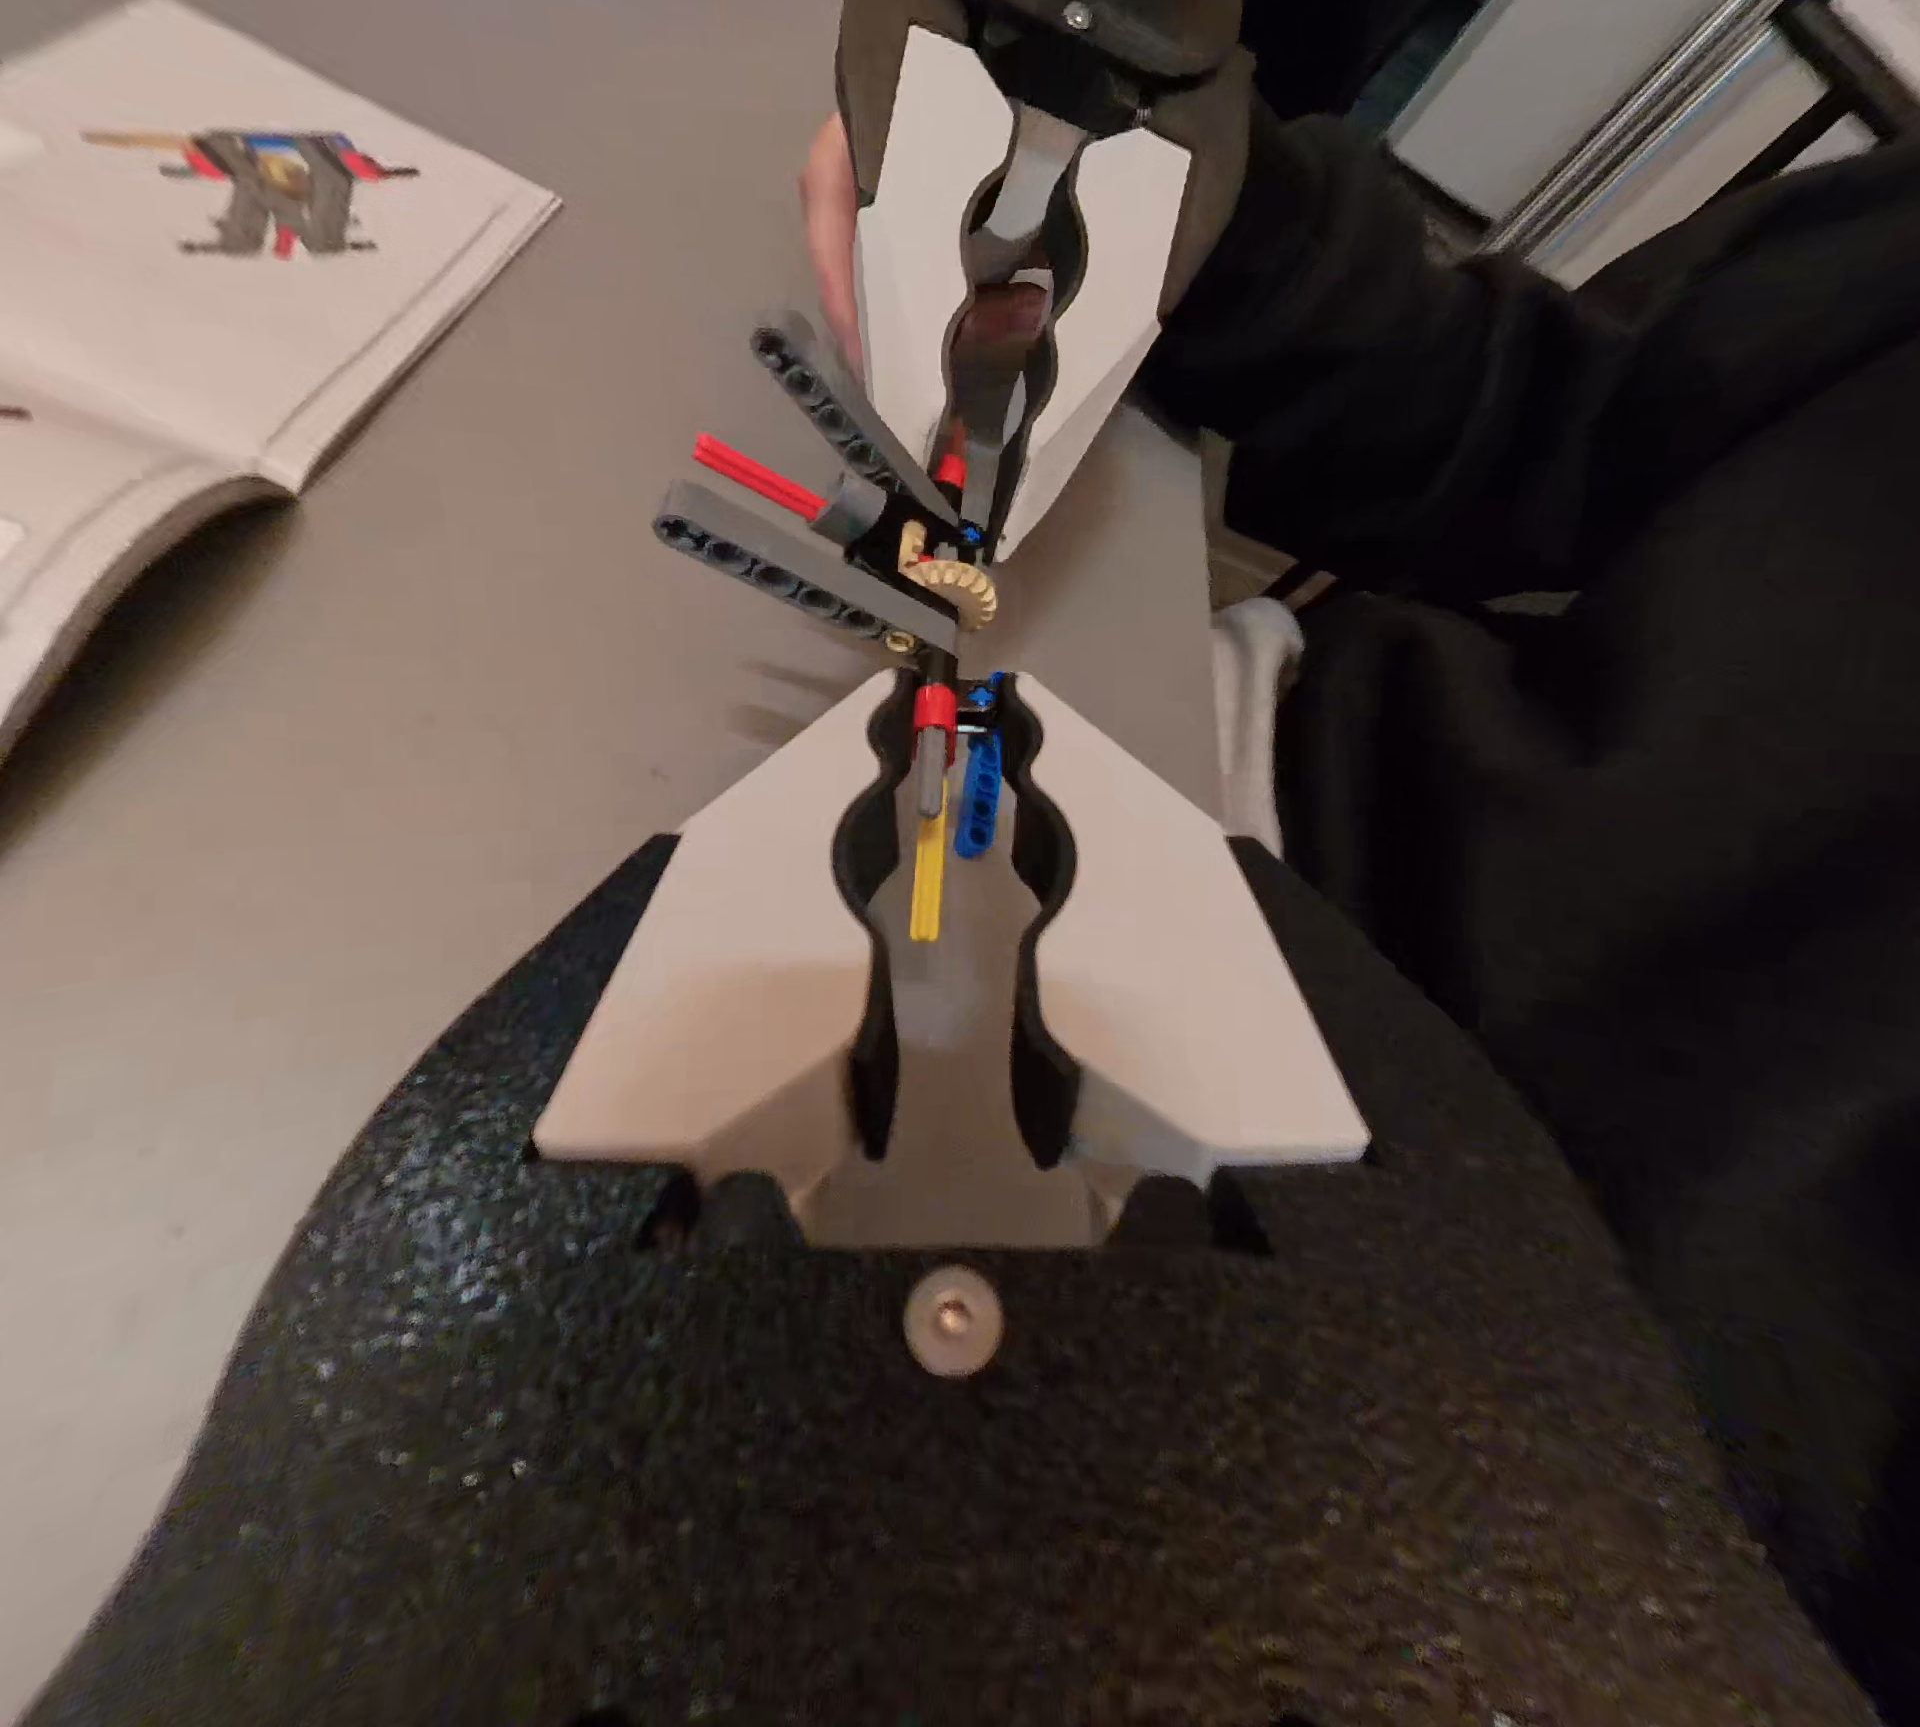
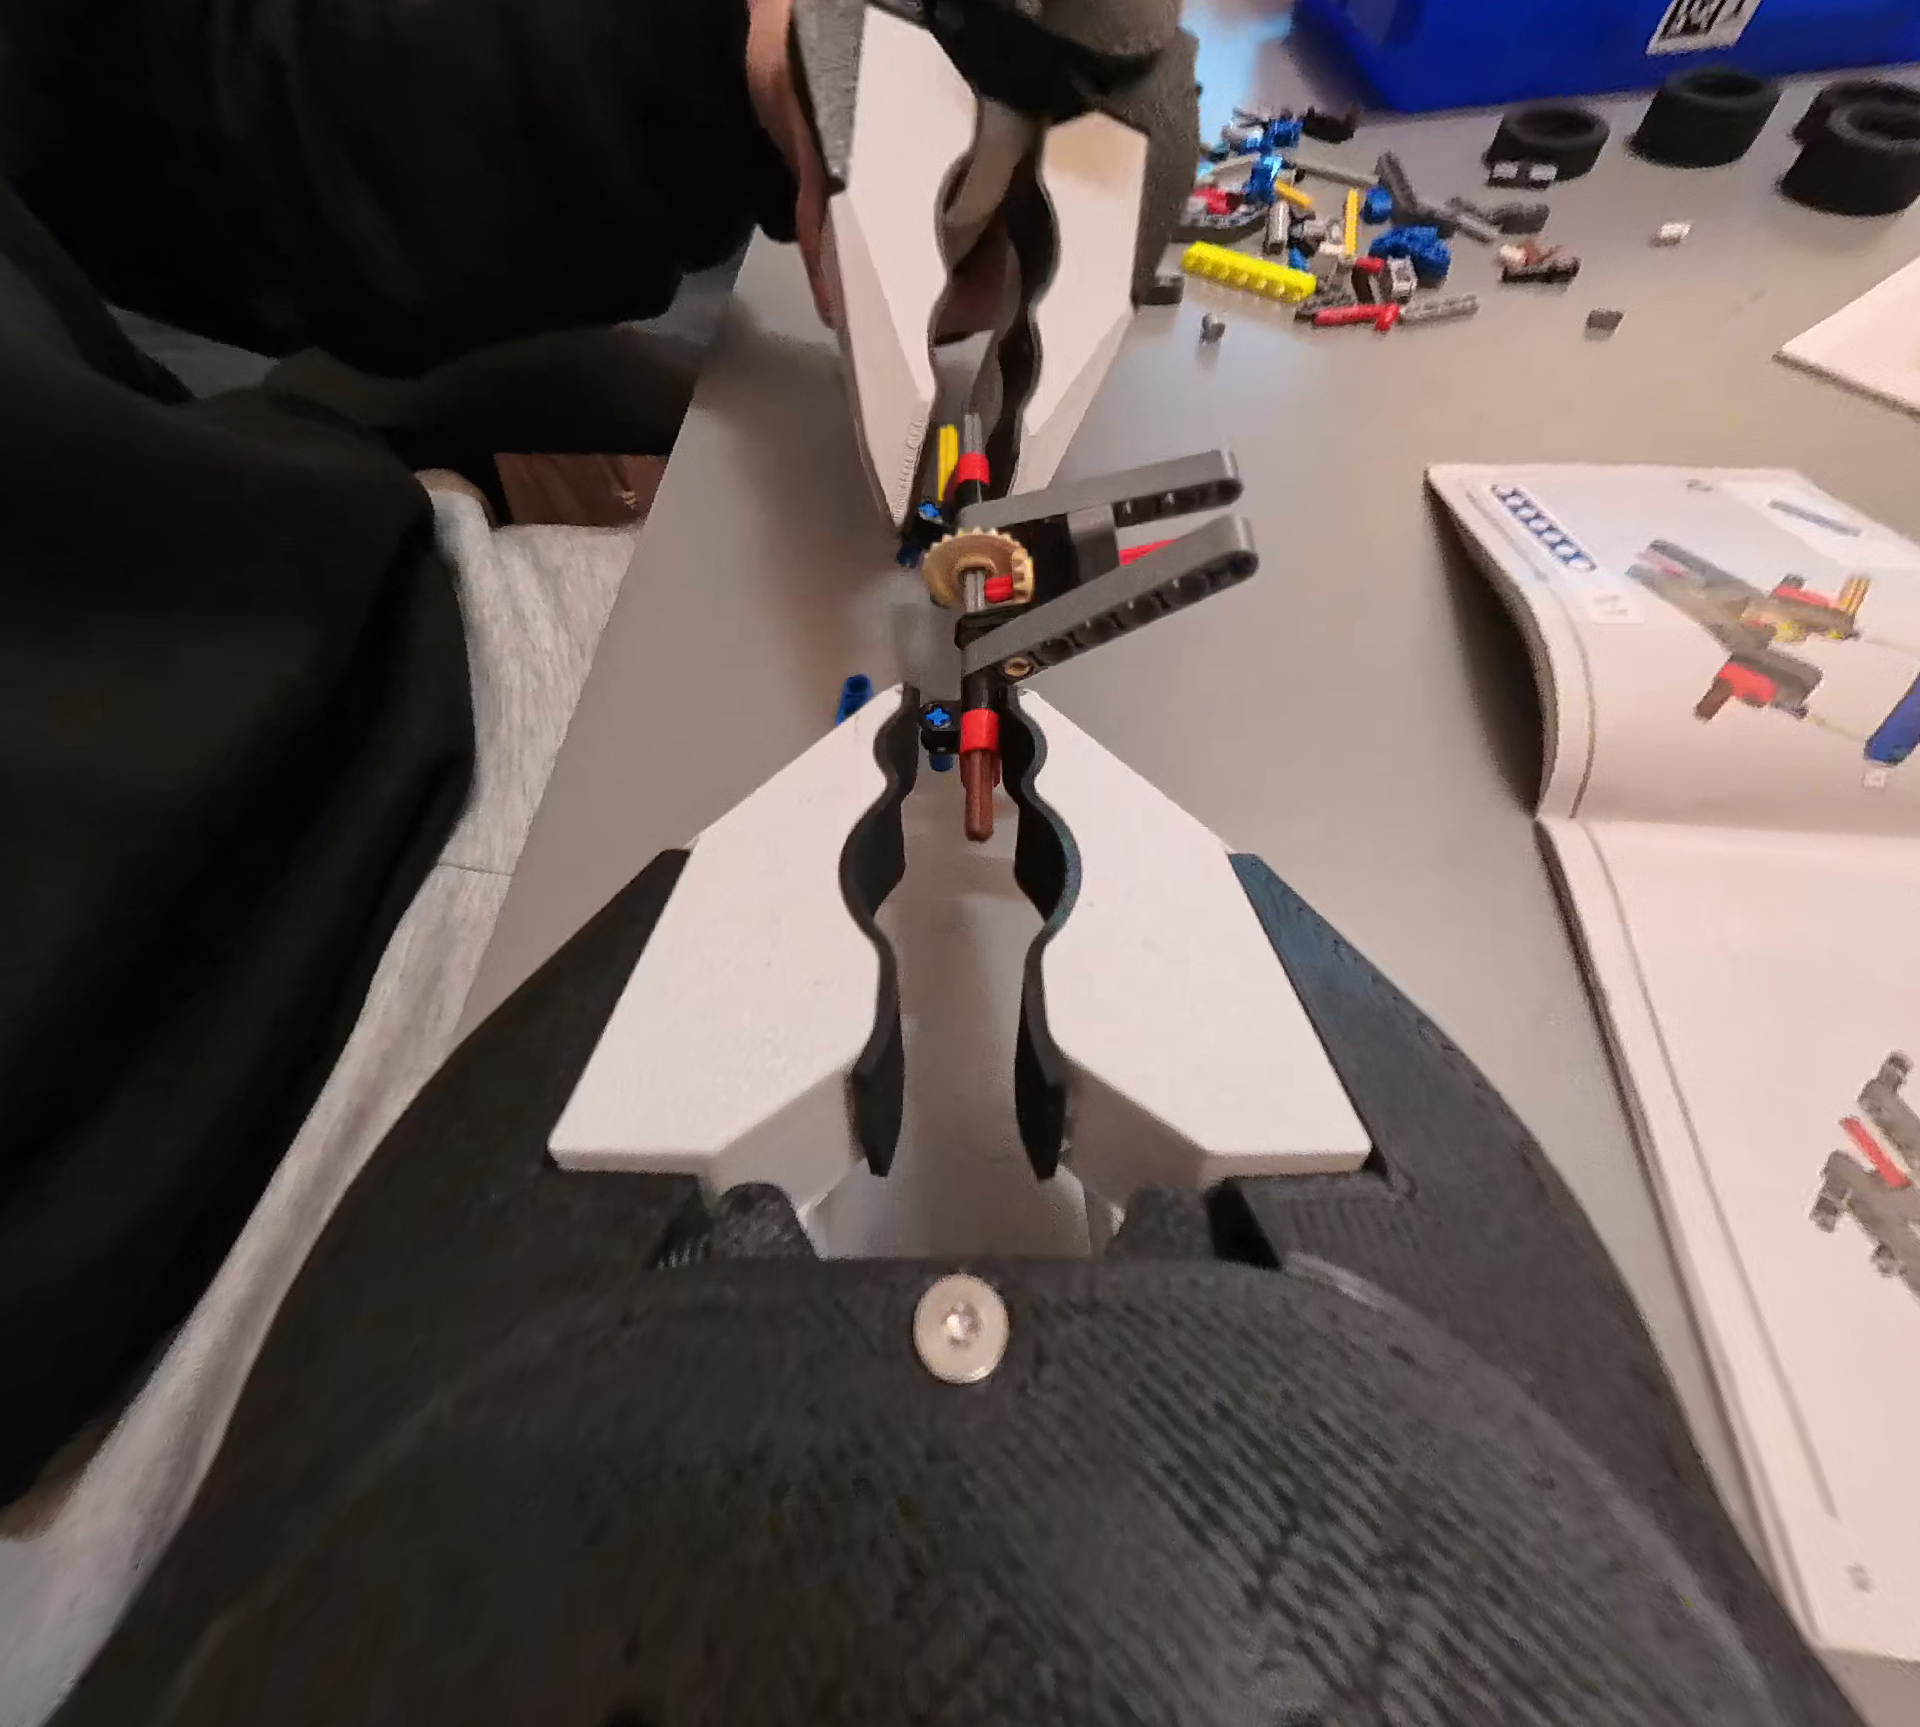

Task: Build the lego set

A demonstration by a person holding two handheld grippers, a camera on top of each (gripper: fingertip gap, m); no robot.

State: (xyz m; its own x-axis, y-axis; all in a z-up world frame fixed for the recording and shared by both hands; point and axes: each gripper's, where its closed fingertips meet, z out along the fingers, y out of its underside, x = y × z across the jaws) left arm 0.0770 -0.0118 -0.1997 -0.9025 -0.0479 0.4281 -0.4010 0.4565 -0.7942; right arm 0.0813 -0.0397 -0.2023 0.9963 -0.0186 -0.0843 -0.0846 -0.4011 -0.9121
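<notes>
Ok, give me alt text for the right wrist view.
Two white-fingered grippers, the right gripper near and the left gripper opposite, hold a small grey-beamed lego assembly with a tan gear above a grey table, an open instruction booklet alongside.

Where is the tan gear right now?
The tan gear sits mid-frame in both wrist views, on the lego assembly held above the table between the left tongs and right tongs, beside two grey beams.

Glossy plastic lego assembly (image 1: 883, 555); rough black gripper (image 1: 961, 690) body, probably plastic; matt table (image 1: 416, 742).
</notes>
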